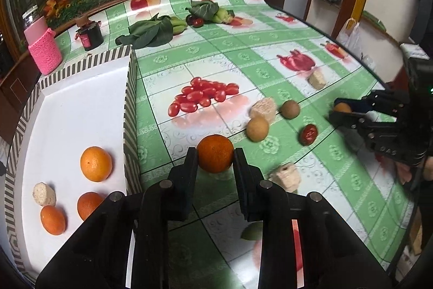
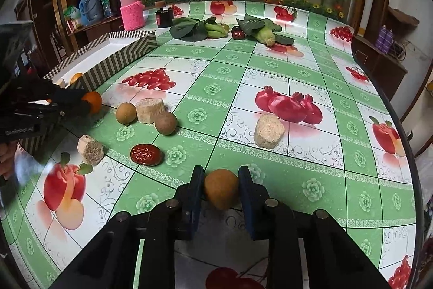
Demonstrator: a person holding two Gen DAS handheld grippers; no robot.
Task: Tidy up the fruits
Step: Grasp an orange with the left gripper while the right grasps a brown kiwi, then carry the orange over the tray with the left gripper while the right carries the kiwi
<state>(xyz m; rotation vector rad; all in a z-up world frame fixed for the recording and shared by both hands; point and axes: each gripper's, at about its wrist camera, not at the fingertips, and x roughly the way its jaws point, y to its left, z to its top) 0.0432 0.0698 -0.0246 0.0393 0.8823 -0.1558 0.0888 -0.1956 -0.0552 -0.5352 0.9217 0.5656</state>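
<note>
While my left gripper (image 1: 215,156) pinches the tangerine (image 1: 215,153) beside the striped tray (image 1: 130,110) at 9 o'clock | right gripper (image 2: 220,187) clamps a longan (image 2: 221,188) | round fruit may roll out on release.

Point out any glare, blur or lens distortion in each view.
Left wrist view: fisheye bends the table edge into a curve; the right gripper looks slightly smeared. Right wrist view: same bending, glare on the tablecloth far end, left gripper blurred.
</note>
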